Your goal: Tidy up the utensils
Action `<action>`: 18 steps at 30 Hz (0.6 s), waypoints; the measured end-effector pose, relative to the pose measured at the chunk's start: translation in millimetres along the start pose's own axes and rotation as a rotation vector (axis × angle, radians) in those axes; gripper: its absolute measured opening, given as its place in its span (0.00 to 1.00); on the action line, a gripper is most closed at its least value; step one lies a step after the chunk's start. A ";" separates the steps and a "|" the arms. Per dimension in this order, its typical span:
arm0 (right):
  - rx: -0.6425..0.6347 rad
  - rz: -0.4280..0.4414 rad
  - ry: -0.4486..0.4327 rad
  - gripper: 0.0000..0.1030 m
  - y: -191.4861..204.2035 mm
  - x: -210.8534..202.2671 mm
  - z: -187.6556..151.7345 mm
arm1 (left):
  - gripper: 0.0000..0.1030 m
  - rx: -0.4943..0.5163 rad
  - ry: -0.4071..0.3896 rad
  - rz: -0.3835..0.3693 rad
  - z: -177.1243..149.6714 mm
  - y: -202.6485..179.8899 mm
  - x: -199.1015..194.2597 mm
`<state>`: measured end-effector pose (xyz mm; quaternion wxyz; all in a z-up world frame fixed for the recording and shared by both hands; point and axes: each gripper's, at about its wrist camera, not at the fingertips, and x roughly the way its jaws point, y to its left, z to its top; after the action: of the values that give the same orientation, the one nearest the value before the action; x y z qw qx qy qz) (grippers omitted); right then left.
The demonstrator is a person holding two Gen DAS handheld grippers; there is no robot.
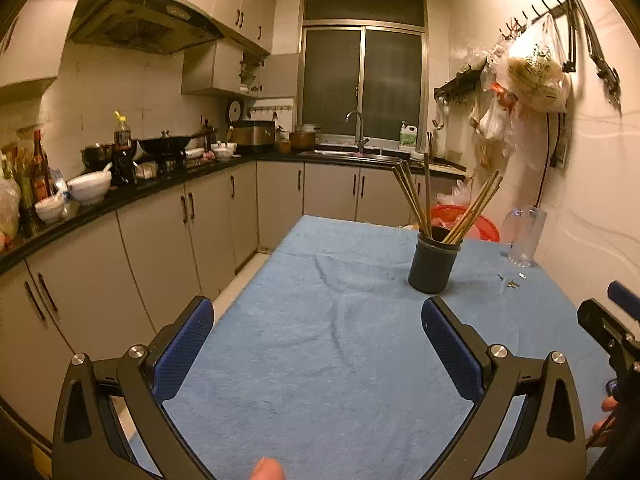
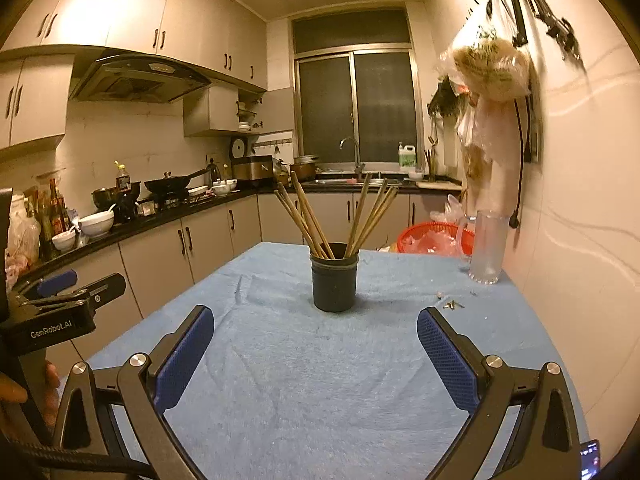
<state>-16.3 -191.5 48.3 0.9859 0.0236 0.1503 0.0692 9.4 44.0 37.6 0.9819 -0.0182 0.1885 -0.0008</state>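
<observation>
Holder (image 2: 334, 280) of chopsticks (image 2: 308, 216) mid-cloth, edges far | both hand-held grippers (image 1: 318, 320) (image 2: 316, 328) gaping, empty

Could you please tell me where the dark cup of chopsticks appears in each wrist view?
Left wrist: the cup stands right of centre on the blue cloth.
Right wrist: the cup stands near the centre.
Shared landmark: the clear glass by the wall.

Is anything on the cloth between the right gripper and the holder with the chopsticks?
Nothing visible. Only bare blue tablecloth lies between the open right gripper and the dark round holder of wooden chopsticks. The clear glass mug stands off to the right.
</observation>
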 end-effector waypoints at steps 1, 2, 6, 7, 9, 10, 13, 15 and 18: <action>-0.006 -0.004 -0.004 1.00 1.3 -2.2 0.2 | 1.00 0.007 -0.008 0.009 -0.1 -0.2 -3.6; -0.010 -0.006 -0.007 1.00 2.3 -4.1 0.2 | 1.00 0.010 -0.012 0.014 0.3 0.0 -6.3; -0.020 -0.011 -0.015 1.00 6.0 -11.1 0.5 | 1.00 -0.003 -0.023 0.032 3.1 3.0 -16.1; -0.020 -0.012 -0.017 1.00 6.1 -12.5 0.6 | 1.00 -0.007 -0.025 0.035 3.9 3.7 -18.2; -0.018 -0.015 -0.018 1.00 6.8 -14.8 1.2 | 1.00 -0.007 -0.035 0.034 5.3 4.3 -22.8; -0.015 -0.018 -0.019 1.00 7.1 -16.1 1.6 | 1.00 -0.005 -0.039 0.034 5.4 4.2 -24.2; -0.006 -0.024 -0.019 1.00 6.1 -18.8 0.9 | 1.00 0.004 -0.049 0.034 5.1 2.9 -28.9; 0.002 -0.028 -0.020 1.00 6.2 -21.0 -0.1 | 1.00 0.009 -0.057 0.032 4.7 1.7 -32.8; 0.012 -0.037 -0.015 1.00 6.6 -23.7 -2.4 | 1.00 0.022 -0.064 0.030 2.8 -0.9 -37.7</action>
<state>-40.2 -188.3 53.4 0.9880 0.0271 0.1437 0.0500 -24.6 43.6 54.2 0.9875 -0.0045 0.1573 0.0123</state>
